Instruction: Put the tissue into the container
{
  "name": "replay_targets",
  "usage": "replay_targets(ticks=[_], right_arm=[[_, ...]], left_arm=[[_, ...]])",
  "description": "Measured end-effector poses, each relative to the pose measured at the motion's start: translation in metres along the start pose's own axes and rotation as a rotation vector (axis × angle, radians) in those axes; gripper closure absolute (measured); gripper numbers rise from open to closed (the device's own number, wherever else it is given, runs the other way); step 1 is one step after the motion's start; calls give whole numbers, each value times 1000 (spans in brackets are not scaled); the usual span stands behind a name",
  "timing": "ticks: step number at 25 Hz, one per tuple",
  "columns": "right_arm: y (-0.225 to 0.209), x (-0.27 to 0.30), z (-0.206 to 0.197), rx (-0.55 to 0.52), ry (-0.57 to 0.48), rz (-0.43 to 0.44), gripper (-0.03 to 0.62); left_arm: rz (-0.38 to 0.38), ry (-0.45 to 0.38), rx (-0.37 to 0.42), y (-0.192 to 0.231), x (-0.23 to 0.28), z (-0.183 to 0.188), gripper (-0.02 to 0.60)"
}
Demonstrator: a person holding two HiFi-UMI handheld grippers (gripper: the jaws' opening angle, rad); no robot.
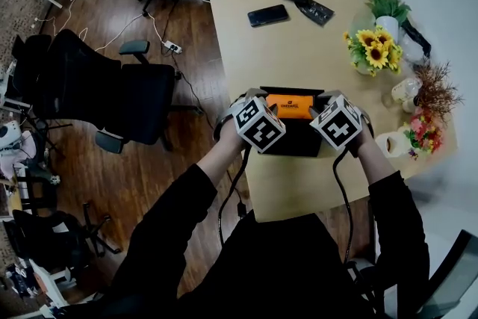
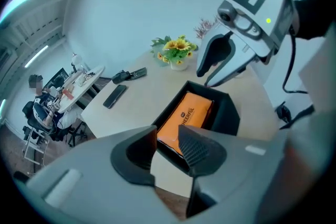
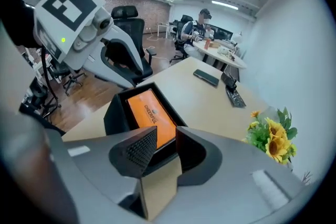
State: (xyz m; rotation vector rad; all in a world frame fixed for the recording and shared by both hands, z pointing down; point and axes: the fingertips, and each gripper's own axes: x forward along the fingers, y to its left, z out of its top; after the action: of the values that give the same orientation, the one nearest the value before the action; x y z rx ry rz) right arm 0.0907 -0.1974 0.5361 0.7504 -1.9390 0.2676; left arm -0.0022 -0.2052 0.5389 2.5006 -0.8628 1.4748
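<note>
Tissue pack lying inside container, below both grippers

On the beige table (image 1: 299, 33), the black container (image 1: 300, 147) is seen with the orange tissue pack (image 1: 290, 106) inside it, its long axis along the container's length. The left gripper (image 2: 168, 136) and right gripper (image 3: 165, 136) are held above the container's near corners, equally near to it. The left jaws are drawn together and the right jaws narrowly parted, both empty. The container's near ends are covered by the marker cubes.

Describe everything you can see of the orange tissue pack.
The orange tissue pack is a flat, rectangular packet in glossy, soft-looking plastic wrap, with dark lettering printed along its top face. It lies flat, face up, inside the open black container on the tan table. Nothing but the container appears to touch it.
</note>
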Motion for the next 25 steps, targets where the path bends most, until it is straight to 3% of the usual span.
replay_targets(ticks=[6, 15, 21, 25], right_arm=[[10, -26, 17, 35, -138, -22, 482], [18, -82, 20, 153, -383, -118, 510], [40, -128, 28, 199, -591, -154, 537], [45, -154, 24, 298, -689, -139, 557]], left_arm=[[-15, -145, -94, -12, -29, 15, 474], [-15, -383, -156, -39, -95, 32, 476], [43, -513, -230, -44, -140, 35, 476], [70, -595, -286, -46, -167, 26, 476]])
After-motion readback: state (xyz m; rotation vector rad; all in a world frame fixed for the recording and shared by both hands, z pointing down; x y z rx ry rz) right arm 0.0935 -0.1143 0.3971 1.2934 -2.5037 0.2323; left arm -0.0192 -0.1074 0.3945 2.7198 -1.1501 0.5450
